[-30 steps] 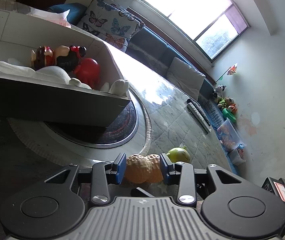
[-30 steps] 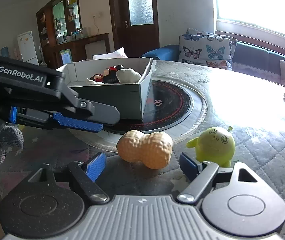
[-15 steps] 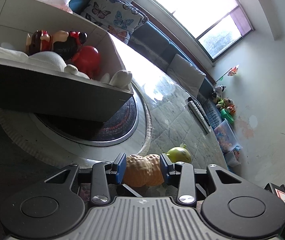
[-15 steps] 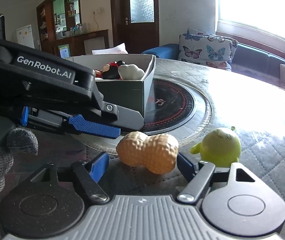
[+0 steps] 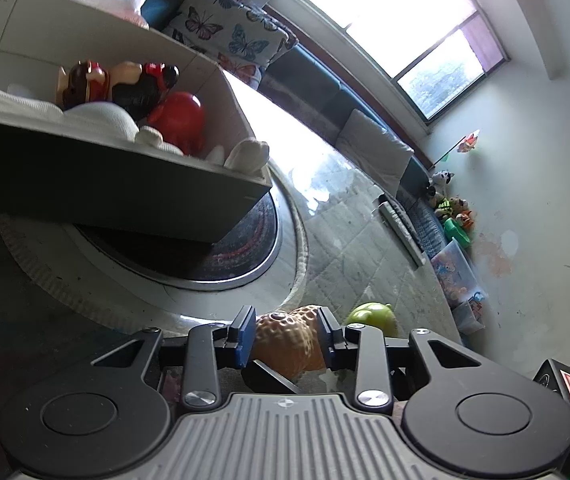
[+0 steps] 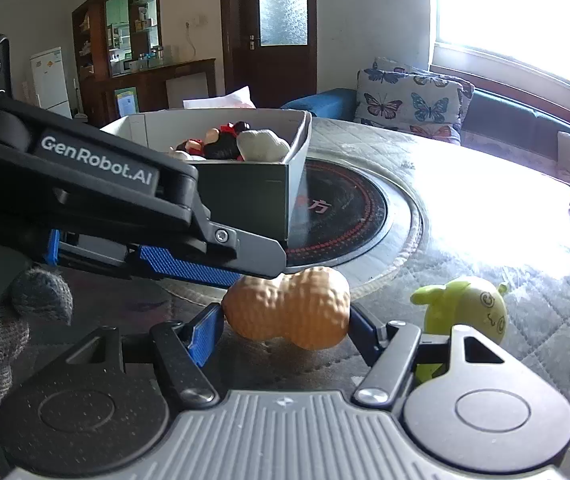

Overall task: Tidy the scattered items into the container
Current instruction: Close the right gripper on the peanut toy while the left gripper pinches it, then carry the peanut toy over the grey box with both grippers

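Observation:
A tan peanut toy [image 6: 291, 312] lies on the quilted table, also in the left wrist view [image 5: 287, 342]. My right gripper [image 6: 285, 330] brackets its two ends, the blue pads touching it. My left gripper [image 5: 285, 336] reaches in from the left above it, its pads [image 6: 189, 268] close on both sides of the peanut. A green round toy [image 6: 467, 306] stands just right of the peanut. The grey box [image 5: 117, 184] with several toys inside sits behind on a round hotplate [image 6: 345, 216].
A remote control [image 5: 401, 228] lies on the table's far side. A sofa with butterfly cushions [image 6: 413, 100] stands behind the table. My gloved hand [image 6: 1, 328] shows at lower left. A toy pile [image 5: 451, 208] lies on the sofa's end.
My right gripper's jaws have narrowed onto the peanut's ends. My left gripper has pushed further forward over the peanut. The peanut and green toy stay on the table.

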A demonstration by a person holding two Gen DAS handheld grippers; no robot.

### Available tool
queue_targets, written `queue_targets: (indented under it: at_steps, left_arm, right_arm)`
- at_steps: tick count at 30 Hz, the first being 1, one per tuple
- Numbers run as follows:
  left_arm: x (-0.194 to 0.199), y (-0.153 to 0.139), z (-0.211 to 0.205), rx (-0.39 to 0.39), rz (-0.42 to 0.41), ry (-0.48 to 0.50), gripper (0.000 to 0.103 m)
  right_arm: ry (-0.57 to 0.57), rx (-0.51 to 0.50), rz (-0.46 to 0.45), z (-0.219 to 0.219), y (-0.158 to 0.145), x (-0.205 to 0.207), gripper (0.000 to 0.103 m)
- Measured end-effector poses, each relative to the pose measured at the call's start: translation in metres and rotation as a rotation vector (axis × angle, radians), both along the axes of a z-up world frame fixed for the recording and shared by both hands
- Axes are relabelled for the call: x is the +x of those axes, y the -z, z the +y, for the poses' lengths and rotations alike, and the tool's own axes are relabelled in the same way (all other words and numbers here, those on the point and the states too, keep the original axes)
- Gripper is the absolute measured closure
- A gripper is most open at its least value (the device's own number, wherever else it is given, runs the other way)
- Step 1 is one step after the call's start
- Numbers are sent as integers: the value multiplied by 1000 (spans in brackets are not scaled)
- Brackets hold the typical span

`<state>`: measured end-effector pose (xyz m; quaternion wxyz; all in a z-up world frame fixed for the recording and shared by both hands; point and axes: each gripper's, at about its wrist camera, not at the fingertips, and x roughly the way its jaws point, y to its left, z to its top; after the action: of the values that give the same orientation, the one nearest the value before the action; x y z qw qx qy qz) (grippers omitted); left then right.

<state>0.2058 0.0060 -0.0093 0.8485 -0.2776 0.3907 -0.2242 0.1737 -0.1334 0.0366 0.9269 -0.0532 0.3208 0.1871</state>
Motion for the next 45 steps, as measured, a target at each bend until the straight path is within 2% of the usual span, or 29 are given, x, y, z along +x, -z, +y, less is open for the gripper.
queue_targets:
  at_steps: [9,17,22,26,35,45]
  left_arm:
    - [-18,-28,19,-44,-76,-37,68]
    - [-17,-61,46,-69,-154,-93,68]
    - [-4,-77,66,-57,-180,-135,68]
    - [14,-84,76,-20,-186,-164,68]
    - [53,-65,86,19,-131,-199,68]
    - [66,-43,90,51,-92,-219,68]
  right_arm:
    - [-44,16,-44,17,-17,-6,34]
    - [-100,40,-118,38,-46,5,34]
    - [-141,40,-161,58,-59,22,34]
    - [-165,51,-159,72,-66,42,34]
    - [-174,36,-100,89,-53,79,35]
    - [-163,43,-66,95,-37,90,35]
